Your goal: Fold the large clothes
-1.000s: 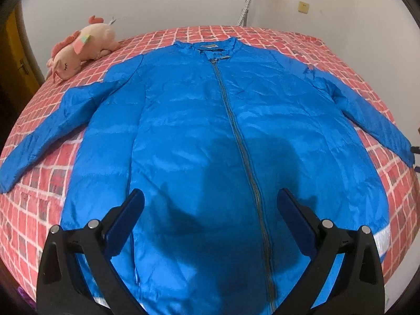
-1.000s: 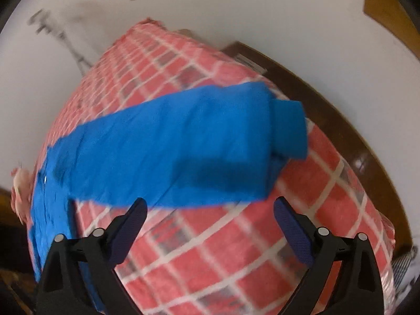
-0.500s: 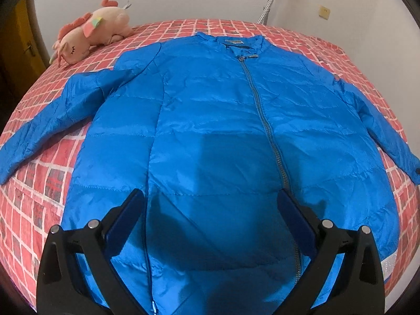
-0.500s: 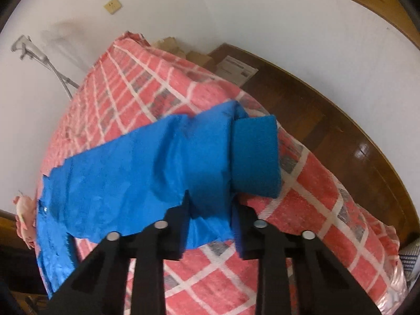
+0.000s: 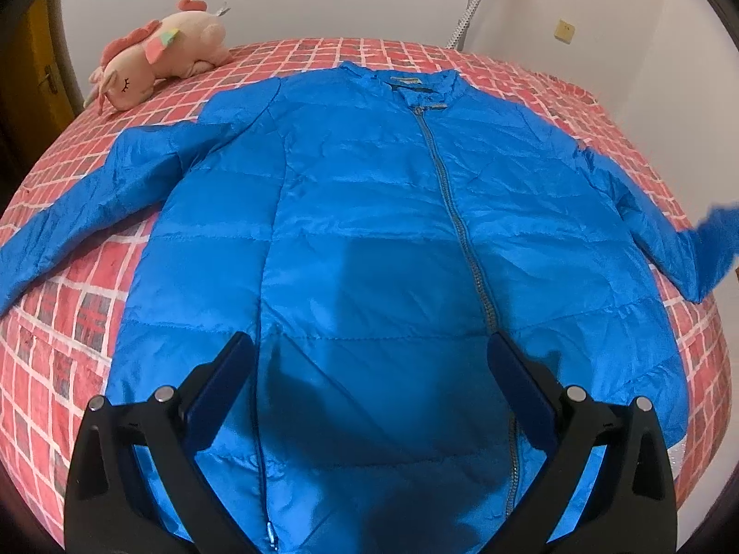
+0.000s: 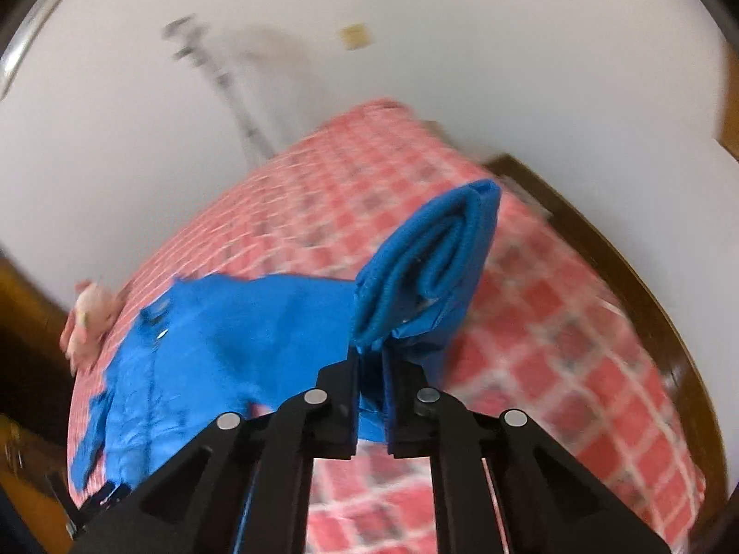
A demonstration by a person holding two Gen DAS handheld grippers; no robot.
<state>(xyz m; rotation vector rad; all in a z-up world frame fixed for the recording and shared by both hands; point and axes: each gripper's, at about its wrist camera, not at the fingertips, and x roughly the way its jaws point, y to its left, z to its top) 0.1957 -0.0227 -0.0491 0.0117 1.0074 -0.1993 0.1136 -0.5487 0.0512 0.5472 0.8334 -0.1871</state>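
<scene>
A blue zipped puffer jacket [image 5: 369, 240] lies face up and spread flat on a bed with a red-and-white checked cover [image 5: 69, 314]. My left gripper [image 5: 369, 383] is open and empty, hovering over the jacket's lower front near the hem. My right gripper [image 6: 372, 369] is shut on the cuff end of the jacket's right sleeve [image 6: 425, 272] and holds it lifted off the bed. In the left wrist view that raised sleeve end [image 5: 716, 235] shows at the far right. The jacket's left sleeve [image 5: 83, 203] lies stretched out flat.
A pink plush toy [image 5: 157, 69] lies at the bed's far left corner. White walls stand behind and to the right of the bed, with a metal stand [image 5: 471, 4] in the corner. Dark wooden floor [image 6: 637, 277] runs along the bed's right side.
My right gripper closed on the right sleeve's cuff end and lifted it off the bed. My left gripper stayed open and shifted left over the jacket's lower front.
</scene>
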